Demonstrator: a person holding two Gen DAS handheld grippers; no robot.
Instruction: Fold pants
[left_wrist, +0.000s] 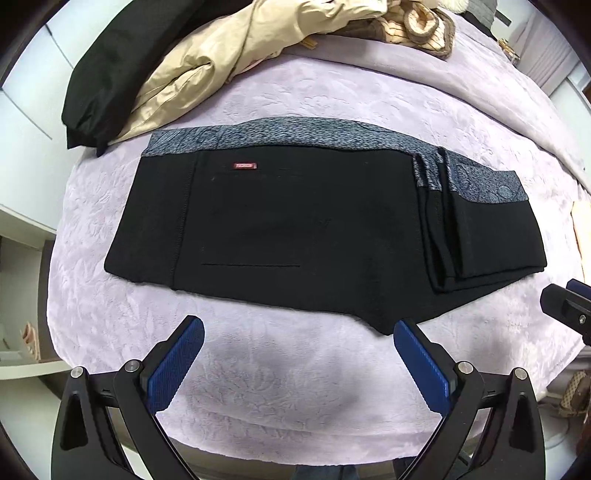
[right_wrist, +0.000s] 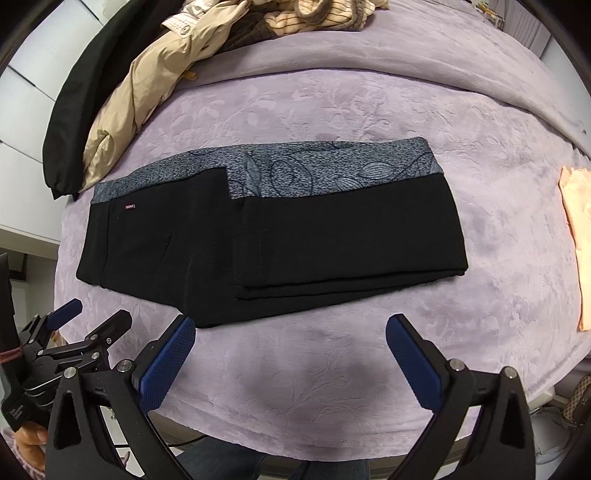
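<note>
Black pants with a grey patterned waistband lie flat on the lilac bedspread, with the legs folded over into a stack at the right end. My left gripper is open and empty, just in front of the pants' near edge. My right gripper is open and empty, also just in front of the near edge. The left gripper shows at the lower left of the right wrist view. The right gripper shows at the right edge of the left wrist view.
A beige jacket, a black garment and a striped brown garment are piled at the back of the bed. A folded peach cloth lies at the right. The bed's front edge runs just below the grippers.
</note>
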